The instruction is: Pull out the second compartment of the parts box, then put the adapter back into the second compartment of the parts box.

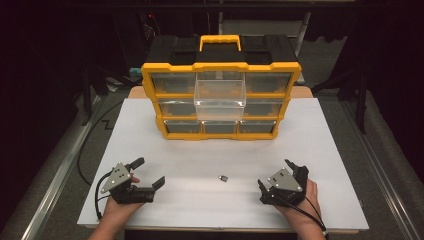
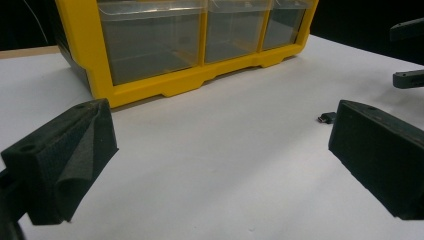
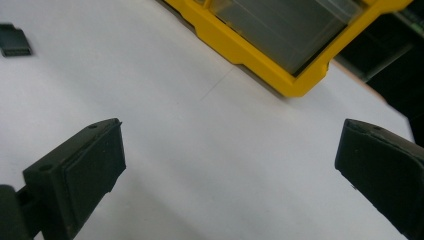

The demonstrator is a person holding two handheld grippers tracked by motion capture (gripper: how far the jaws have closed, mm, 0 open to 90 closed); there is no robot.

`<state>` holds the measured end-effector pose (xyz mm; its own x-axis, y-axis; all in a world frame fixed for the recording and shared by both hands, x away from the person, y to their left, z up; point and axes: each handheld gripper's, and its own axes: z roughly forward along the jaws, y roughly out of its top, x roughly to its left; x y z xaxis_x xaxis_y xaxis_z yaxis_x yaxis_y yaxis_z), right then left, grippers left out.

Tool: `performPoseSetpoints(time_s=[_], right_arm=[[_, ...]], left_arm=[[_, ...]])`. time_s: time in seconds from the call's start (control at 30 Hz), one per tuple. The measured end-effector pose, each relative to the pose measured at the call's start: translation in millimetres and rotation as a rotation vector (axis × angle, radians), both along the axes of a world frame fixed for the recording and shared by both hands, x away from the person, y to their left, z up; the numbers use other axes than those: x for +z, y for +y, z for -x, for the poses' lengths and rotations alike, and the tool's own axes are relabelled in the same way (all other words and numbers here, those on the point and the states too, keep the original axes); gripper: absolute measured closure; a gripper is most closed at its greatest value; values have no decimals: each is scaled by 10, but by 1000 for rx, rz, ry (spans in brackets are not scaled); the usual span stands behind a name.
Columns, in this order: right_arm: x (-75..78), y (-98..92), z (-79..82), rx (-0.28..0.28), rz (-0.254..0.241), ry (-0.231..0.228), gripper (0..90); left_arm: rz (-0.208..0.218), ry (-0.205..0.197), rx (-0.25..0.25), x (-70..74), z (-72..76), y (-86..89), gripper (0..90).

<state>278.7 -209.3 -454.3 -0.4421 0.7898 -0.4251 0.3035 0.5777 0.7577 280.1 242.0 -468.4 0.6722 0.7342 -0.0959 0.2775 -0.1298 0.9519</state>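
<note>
Two claws rest on the white bench (image 1: 150, 135) near its front edge, each held in a hand; the left claw (image 1: 148, 173) sits toward the front left corner, its jaws spread wide with nothing between them, as the left gripper view shows with bare bench between the two black pads (image 2: 75, 155); between the two claws, close to the front edge and a little right of its middle, lies a small dark part (image 1: 223, 178), apart from both claws, which the left gripper view shows just beside the far jaw; behind it, at the middle of the back edge, stands a yellow organiser (image 1: 220, 100) with clear drawers, its top middle drawer (image 1: 220, 92) pulled out toward the front; the right claw (image 1: 274, 176) lies toward the front right corner, likewise released, jaws wide apart over bare bench.
</note>
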Motion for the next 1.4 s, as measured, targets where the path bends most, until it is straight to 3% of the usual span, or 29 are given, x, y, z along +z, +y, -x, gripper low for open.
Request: performPoseSetpoints(time_s=[0.37,0.57,0.67,0.73,0.87,1.1,1.4], right_arm=[[-34,-82,-30,36,-351,82,0],[-52,-88,-41,43,-469,121,0],[-57,-98,-44,52,-492,119,0],[-57,-106,-57,54,-515,126,0],[-56,-101,-72,54,-508,115,0],[-50,-81,-65,46,-474,107,0],[-34,-61,-80,19,-411,152,0]], left_arm=[[3,10,6,10,-7,2,4],[2,16,3,17,-8,-6,4],[22,45,8,8,-38,5,4],[9,40,9,6,-43,3,4],[-7,32,8,-1,-46,-9,4],[-11,24,11,-7,-52,-12,4],[-15,14,6,1,-32,-5,3]])
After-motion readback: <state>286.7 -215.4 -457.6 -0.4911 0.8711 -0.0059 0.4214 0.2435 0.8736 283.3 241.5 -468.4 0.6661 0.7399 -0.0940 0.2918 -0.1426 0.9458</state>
